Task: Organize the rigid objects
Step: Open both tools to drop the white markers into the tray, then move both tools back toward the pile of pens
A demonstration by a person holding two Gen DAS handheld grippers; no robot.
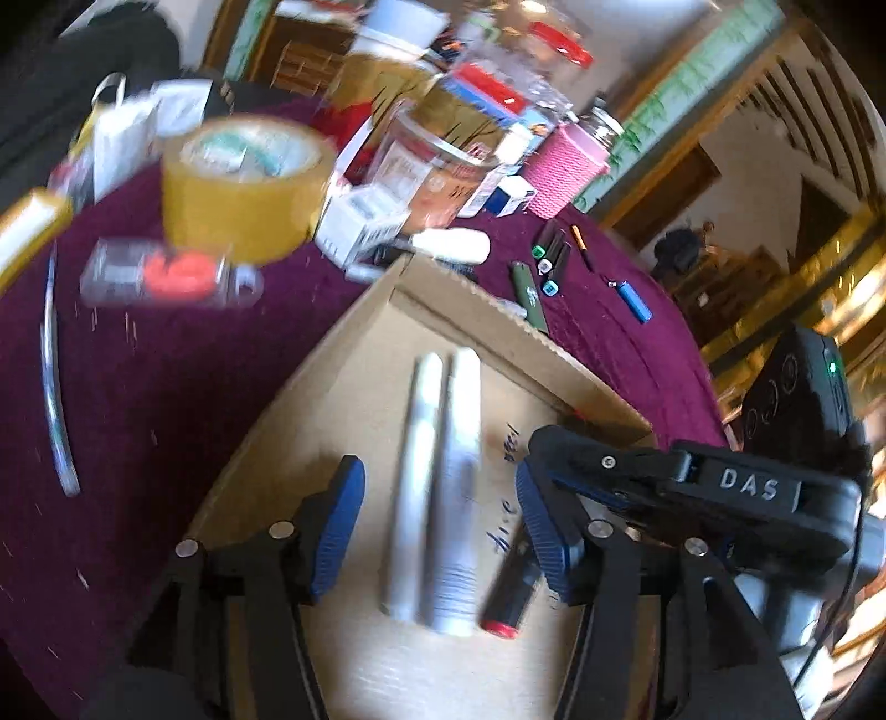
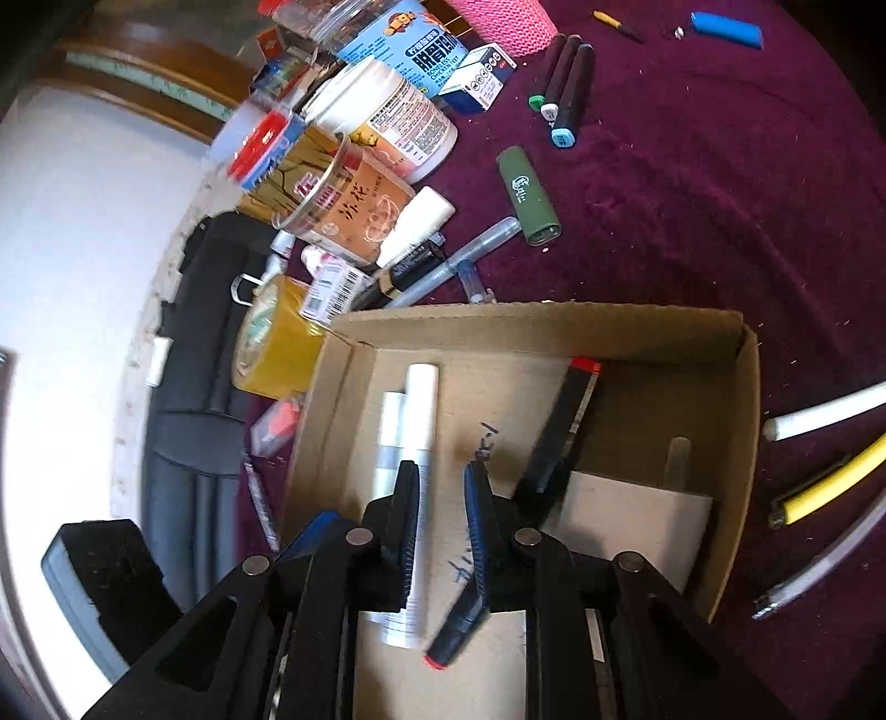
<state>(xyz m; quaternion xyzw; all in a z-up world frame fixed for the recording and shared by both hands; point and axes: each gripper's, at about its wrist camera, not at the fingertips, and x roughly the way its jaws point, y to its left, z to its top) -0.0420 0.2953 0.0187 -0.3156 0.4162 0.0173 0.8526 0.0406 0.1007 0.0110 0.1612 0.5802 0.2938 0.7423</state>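
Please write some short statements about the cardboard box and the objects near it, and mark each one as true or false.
1. Two white cylindrical markers lie side by side inside the shallow brown cardboard box. True.
2. The olive green lighter lies inside the box. False: it lies on the purple tablecloth, outside the box.
3. The left gripper is clamped on a marker. False: its blue pads stand apart, with the white markers lying between them untouched.
4. A roll of yellowish packing tape stands next to the box. True.
5. The blue lighter lies among the jars. False: it lies alone on the cloth.
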